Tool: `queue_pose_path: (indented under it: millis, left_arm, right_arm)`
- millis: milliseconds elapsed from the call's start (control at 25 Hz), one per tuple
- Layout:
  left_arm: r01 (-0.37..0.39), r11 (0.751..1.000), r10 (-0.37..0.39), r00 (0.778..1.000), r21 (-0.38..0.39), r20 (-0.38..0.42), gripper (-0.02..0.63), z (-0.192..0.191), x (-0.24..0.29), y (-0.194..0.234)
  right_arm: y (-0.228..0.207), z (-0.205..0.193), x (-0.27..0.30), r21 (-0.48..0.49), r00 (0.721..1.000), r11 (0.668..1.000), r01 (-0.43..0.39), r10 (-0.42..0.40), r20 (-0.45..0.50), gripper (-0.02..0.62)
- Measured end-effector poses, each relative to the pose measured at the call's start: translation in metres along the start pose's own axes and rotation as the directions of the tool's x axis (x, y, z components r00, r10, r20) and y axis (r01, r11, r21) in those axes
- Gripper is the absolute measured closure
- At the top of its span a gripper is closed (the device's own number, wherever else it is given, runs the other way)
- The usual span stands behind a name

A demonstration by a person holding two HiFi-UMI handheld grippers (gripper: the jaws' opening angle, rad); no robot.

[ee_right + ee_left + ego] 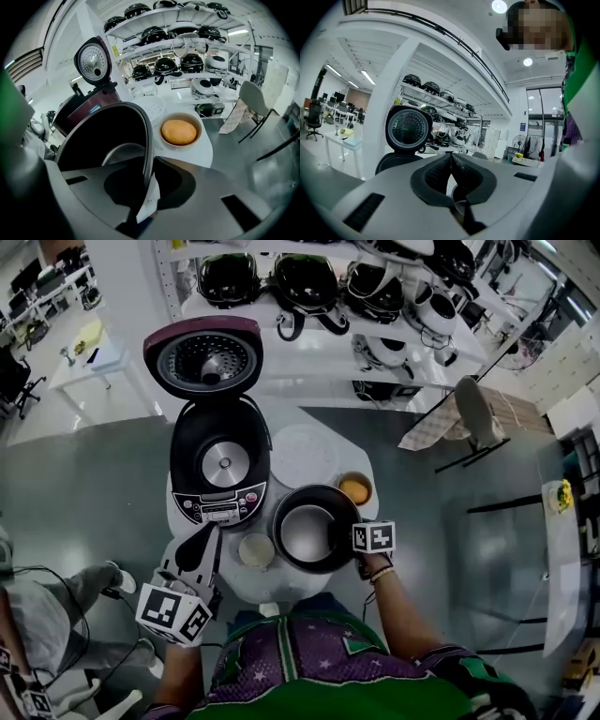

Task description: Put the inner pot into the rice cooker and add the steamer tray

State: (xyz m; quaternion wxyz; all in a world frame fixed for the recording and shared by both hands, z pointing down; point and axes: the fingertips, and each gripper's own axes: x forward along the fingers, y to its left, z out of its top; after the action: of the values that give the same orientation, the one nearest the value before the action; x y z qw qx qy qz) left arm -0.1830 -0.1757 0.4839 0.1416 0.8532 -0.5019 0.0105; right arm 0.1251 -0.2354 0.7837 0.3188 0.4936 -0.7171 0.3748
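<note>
My right gripper (147, 173) reaches down at the lower right of the head view. Its jaws are closed on the near right rim of the inner pot (307, 532). In the right gripper view the thin dark rim runs straight between the two pads, with the pot's wall and shiny bottom filling the left half of the frame.

The inner pot stands on the white round table (286, 585), just right of the rice cooker (222, 465) and not yet inside it. The cooker sits at the centre left of the head view, its cavity bare, and its lid (203, 355) stands raised above it.

The steamer tray (303, 456), a pale disc, lies flat on the table above the pot and beside the cooker. A bowl (354, 488) of something orange sits just above and to the right of the pot, and a small cup (256, 550) sits at its lower left.

My left gripper (451, 161) is at the lower left, pointing toward the cooker's control panel. Its pads are pressed together with nothing between them.
</note>
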Motion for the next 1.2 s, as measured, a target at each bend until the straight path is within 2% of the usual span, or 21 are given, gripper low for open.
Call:
queue_pose_path:
  millis: [320,600,1200]
  left_arm:
    - [-0.007,1.0,0.007,1.0,0.022,0.017,0.583,0.011,-0.017,-0.004]
    - [-0.019,0.999,0.018,0.999,0.031,0.028,0.583,0.016,-0.035,-0.004]
    - [-0.023,0.999,0.02,0.997,0.039,0.079,0.583,0.028,-0.07,-0.008]
  right_arm:
    - [-0.004,-0.001,-0.006,-0.002,0.998,0.998,0.057,-0.057,0.0,0.575]
    - [-0.008,-0.014,-0.017,0.115,1.0,0.993,0.015,-0.016,0.009,0.583]
    - [0.008,0.019,-0.092,0.119,0.99,0.993,-0.02,0.003,0.14,0.581]
